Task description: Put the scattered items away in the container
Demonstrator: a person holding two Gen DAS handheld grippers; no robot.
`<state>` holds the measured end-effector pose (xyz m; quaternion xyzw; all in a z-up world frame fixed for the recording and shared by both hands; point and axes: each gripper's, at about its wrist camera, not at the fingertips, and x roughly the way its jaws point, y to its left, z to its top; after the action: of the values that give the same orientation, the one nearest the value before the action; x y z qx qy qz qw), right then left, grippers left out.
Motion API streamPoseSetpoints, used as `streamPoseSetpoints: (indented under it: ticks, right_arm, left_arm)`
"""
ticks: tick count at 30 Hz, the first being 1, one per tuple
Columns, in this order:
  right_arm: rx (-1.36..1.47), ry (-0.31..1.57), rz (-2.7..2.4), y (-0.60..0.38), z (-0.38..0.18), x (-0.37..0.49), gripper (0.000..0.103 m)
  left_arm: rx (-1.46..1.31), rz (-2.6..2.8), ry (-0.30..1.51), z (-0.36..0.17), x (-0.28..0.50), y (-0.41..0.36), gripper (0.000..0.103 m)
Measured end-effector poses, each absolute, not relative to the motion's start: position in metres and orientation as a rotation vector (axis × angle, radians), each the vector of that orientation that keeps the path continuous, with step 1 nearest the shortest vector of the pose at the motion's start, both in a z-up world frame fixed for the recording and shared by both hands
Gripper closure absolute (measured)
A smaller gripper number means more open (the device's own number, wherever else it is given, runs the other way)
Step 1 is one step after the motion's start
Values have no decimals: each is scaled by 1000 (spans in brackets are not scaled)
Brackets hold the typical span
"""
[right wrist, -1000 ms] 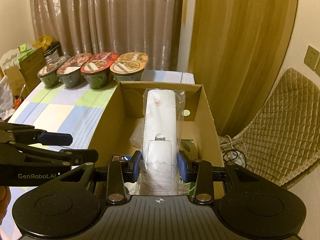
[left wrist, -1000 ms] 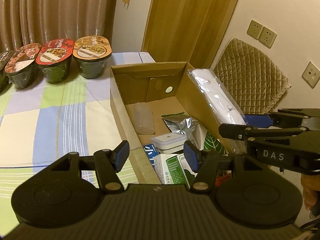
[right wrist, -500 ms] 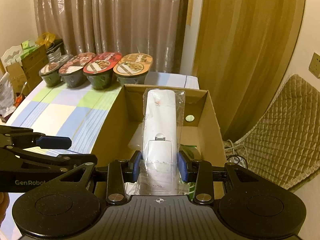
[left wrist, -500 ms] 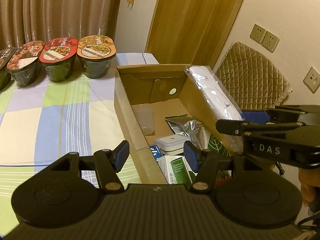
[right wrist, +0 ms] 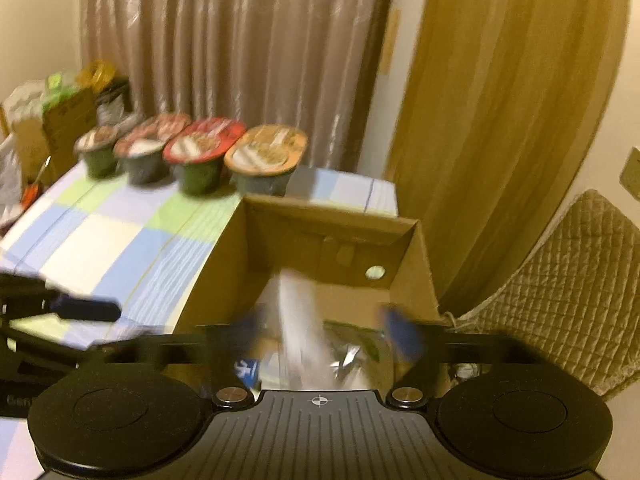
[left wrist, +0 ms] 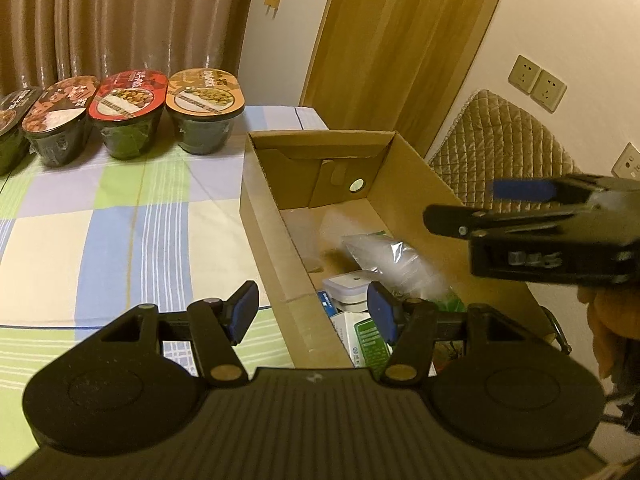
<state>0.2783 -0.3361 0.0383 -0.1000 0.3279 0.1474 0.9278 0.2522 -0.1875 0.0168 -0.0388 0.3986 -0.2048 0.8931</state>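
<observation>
On the checked tablecloth point(left wrist: 120, 216), a cardboard box point(left wrist: 264, 216) before curtains point(left wrist: 120, 20).

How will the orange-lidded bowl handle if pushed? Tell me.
The orange-lidded bowl narrows below its lid, so a high push may tip it. It stands on a checked cloth, so it probably drags and bunches the fabric rather than sliding.

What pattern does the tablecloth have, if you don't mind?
Checked tablecloth in blue, green, cream and lilac squares; clearest in the left wrist view.
</observation>
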Motion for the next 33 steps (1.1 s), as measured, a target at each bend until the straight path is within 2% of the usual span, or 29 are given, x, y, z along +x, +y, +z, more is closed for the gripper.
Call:
streamPoseSetpoints:
  ticks: [12, 15, 17, 21, 26, 33]
  right_arm:
    - [-93, 760, 249, -364, 24, 239, 14]
    - [-64, 775, 234, -370, 24, 221, 14]
    - [-38, 781, 231, -374, 27, 209, 14]
    - [-9, 779, 222, -381, 36, 185, 14]
    - [11, 787, 216, -390, 45, 152, 14]
    - [22, 797, 195, -401, 60, 113, 14]
  left_arm:
    - [-82, -422, 841, 18, 235, -184, 46]
    - [-77, -423, 842, 22, 223, -185, 40]
    - [-73, -419, 845, 25, 213, -186, 31]
    - [-66, -407, 849, 31, 192, -187, 20]
    - [-56, -372, 823, 45, 162, -188, 1]
    - [-40, -346, 799, 67, 125, -189, 1]
